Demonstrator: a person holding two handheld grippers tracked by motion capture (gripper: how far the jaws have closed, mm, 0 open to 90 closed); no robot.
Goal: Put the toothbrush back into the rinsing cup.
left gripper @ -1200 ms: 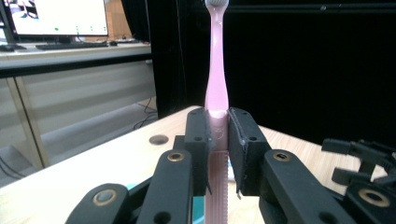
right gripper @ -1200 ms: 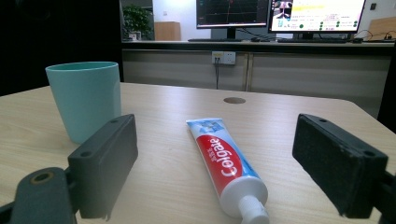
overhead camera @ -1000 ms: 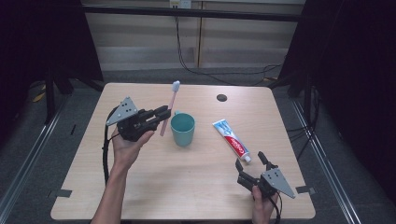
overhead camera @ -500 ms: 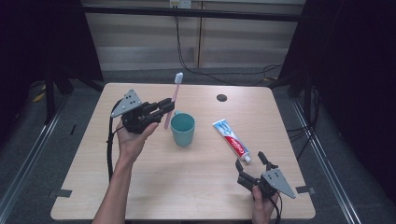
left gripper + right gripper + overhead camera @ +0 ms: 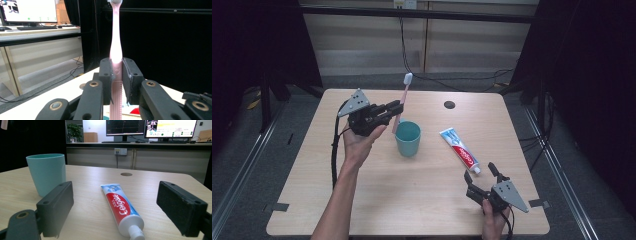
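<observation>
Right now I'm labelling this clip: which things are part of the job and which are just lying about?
In use, likely:
toothbrush, upright in the left claw
cup
toothpaste, before the open right claw

Lying about:
table's cable hole

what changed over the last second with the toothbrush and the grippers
The left gripper, shut on the pink toothbrush, rose and drifted back from the table's near edge, and the brush went from tilted to nearly upright beside the teal cup. The grip didn't change. The right gripper stayed open by the toothpaste tube; cup and tube didn't move.
</observation>
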